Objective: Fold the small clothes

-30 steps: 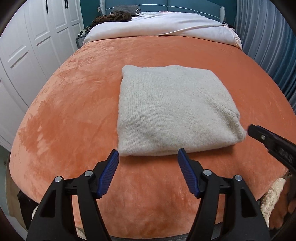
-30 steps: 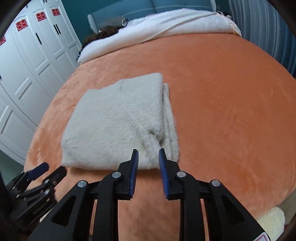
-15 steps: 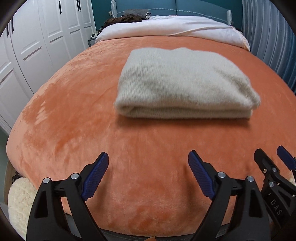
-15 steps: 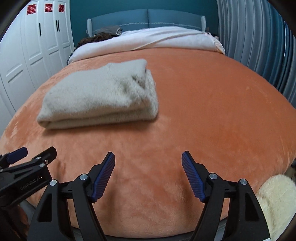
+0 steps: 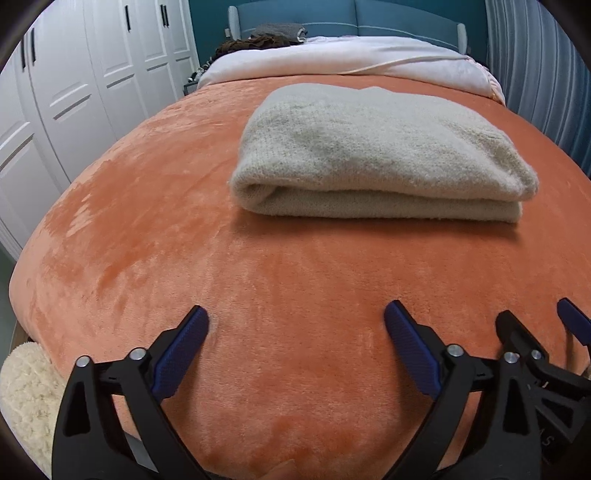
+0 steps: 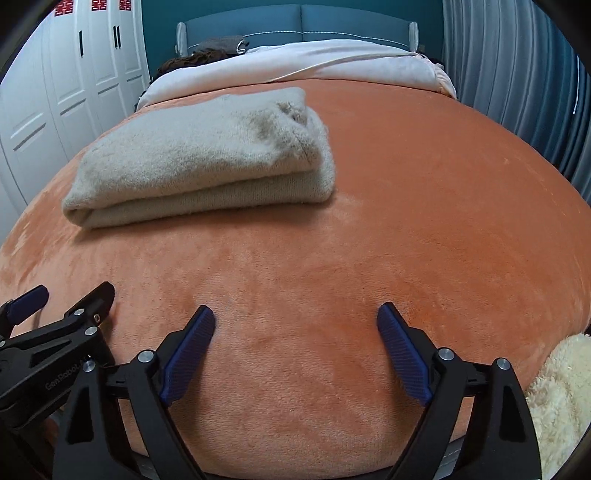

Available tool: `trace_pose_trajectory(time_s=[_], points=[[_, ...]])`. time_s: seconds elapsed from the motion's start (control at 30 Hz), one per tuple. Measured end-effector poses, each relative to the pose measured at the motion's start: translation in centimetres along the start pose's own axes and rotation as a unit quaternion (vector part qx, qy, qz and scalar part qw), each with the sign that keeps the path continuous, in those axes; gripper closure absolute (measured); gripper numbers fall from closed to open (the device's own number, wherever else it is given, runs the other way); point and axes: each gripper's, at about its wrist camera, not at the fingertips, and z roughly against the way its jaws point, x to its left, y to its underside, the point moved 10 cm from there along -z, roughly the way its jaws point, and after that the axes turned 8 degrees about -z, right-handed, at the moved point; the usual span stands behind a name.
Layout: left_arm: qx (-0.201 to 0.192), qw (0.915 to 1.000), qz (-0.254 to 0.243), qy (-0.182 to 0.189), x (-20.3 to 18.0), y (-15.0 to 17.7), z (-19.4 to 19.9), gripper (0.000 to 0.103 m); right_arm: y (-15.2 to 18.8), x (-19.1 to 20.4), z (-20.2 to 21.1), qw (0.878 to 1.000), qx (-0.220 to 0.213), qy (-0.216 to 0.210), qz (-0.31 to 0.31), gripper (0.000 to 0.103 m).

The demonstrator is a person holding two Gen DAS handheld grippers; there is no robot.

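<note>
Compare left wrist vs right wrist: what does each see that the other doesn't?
Left wrist only: the full front fold edge of the folded beige sweater, roughly centred, and a cream fleece patch at lower left.
Right wrist only: red stickers on the white wardrobe doors, and the sweater's fluffy right end seam.
Both: the orange blanket, teal headboard, and the left gripper and right gripper, both open, empty and well short of the sweater.

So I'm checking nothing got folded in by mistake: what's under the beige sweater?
The folded beige sweater lies directly on the orange fleece blanket. Only its own layers show at the near edge. Anything tucked inside the fold or beneath its middle is hidden.
</note>
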Motion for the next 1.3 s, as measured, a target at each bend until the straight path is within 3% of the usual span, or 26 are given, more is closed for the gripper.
trace_pose_trajectory(time_s=[1.3], points=[[0.008,0.9999,0.012,0.009,-0.06,0.30,-0.55,0.005,0.33,0.44,-0.31,1.000,0.004,-0.002,0.003,0.011]])
